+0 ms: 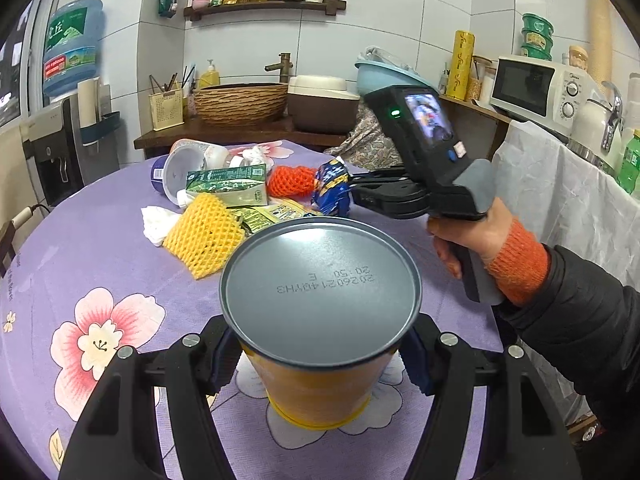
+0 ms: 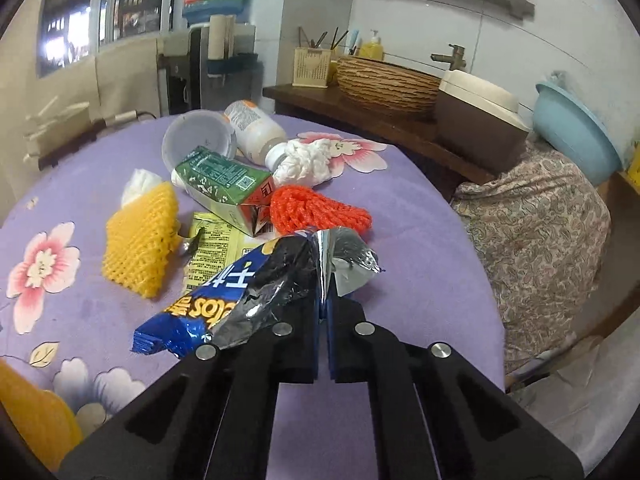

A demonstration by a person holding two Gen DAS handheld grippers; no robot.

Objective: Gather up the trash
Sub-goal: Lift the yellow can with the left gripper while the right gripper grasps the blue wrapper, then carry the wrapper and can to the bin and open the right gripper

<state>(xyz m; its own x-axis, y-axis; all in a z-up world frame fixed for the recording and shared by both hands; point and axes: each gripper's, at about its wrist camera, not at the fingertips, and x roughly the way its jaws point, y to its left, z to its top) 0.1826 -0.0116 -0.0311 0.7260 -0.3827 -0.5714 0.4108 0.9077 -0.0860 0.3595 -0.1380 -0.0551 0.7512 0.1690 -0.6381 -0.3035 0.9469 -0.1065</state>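
The surface [image 1: 100, 248], round under a purple flowered cloth, carries a heap of trash toward its far side, with the yellow can [image 1: 320, 320] in the near middle. The can is upside down, its stamped metal base facing the left wrist camera, and the left hand-held gripper [image 1: 320, 364] is clamped on its yellow body.

In the heap lie a white tub [image 2: 198, 136] and a bottle [image 2: 256, 128] farthest off, then a green carton [image 2: 224, 184], a yellow net [image 2: 140, 240], an orange net [image 2: 316, 210], a wad of tissue [image 2: 308, 160] and a yellow-green sachet [image 2: 212, 252].

The right hand-held gripper [image 2: 324, 304] is shut on the blue wrapper [image 2: 248, 300], pinching its torn end just right of the heap; the rest droops leftward.

Both grips look secure, so the pickup step seems done. No bin shows in either view, so the next move likely calls for carrying both pieces off the surface to wherever trash goes, the wrapper kept clear of the heap.
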